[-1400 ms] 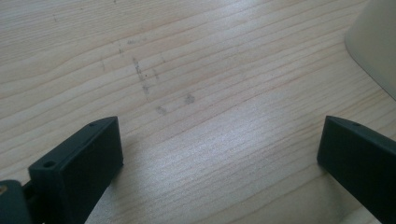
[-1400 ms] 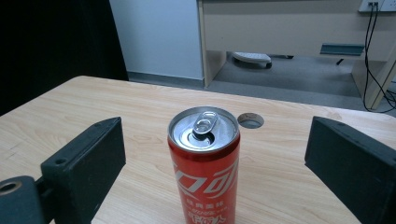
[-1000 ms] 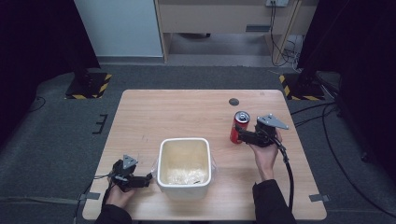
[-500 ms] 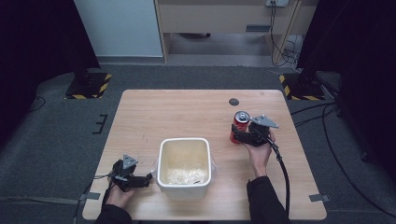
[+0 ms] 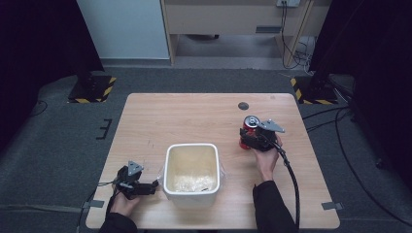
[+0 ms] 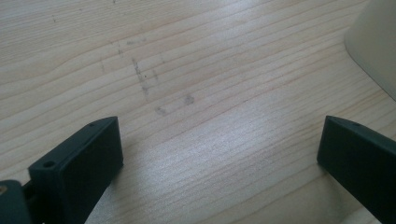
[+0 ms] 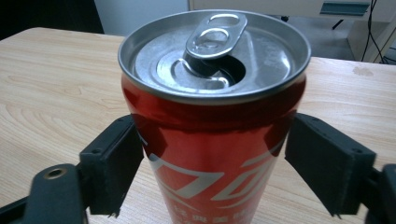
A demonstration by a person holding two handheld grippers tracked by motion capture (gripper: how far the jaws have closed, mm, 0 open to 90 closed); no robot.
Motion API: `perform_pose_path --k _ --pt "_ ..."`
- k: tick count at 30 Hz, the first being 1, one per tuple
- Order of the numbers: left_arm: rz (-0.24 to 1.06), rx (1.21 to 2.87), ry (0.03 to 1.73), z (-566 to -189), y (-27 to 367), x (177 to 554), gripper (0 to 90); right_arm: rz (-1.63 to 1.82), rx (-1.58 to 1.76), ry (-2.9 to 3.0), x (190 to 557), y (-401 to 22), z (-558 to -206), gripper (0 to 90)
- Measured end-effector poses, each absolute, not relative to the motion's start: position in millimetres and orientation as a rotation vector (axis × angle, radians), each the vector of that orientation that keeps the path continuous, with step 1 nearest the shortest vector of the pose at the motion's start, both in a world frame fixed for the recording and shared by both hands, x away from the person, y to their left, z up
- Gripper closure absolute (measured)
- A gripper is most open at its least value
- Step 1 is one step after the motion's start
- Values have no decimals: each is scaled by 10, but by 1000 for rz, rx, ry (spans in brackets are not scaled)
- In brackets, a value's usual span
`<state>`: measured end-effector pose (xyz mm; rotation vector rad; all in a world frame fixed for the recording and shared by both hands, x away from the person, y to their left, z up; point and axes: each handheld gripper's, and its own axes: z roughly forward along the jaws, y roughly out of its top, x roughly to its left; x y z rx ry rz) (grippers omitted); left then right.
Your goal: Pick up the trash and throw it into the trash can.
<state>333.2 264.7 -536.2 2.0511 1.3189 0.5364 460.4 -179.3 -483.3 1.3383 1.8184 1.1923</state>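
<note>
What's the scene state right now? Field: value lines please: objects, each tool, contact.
surface: wooden table
can: red soda can, upright, tab lifted, mouth open, at the table's right
bin: cream square tub, near front centre, pale contents inside
right tool: jaws either side of the can, left jaw at its wall, small gap at right jaw; grip not confirmed
left tool: jaws wide apart, nothing between them, low over bare wood left of the tub
table mark: dark round spot near far edge
</note>
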Motion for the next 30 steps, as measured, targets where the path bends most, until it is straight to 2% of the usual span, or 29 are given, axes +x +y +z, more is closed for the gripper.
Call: perform_pose_path --k 7,15,30 --pt "536 2051 1319 -5361 2647 3333 0 1153 1294 1836 4583 -1780 -4829 332" --pt "536 2051 1319 -5361 2647 3333 0 1167 1259 1855 4520 -1806 -4750 334" --pt "536 2051 1319 -5361 2646 3333 0 1398 1185 1809 4023 -2157 -4250 333"
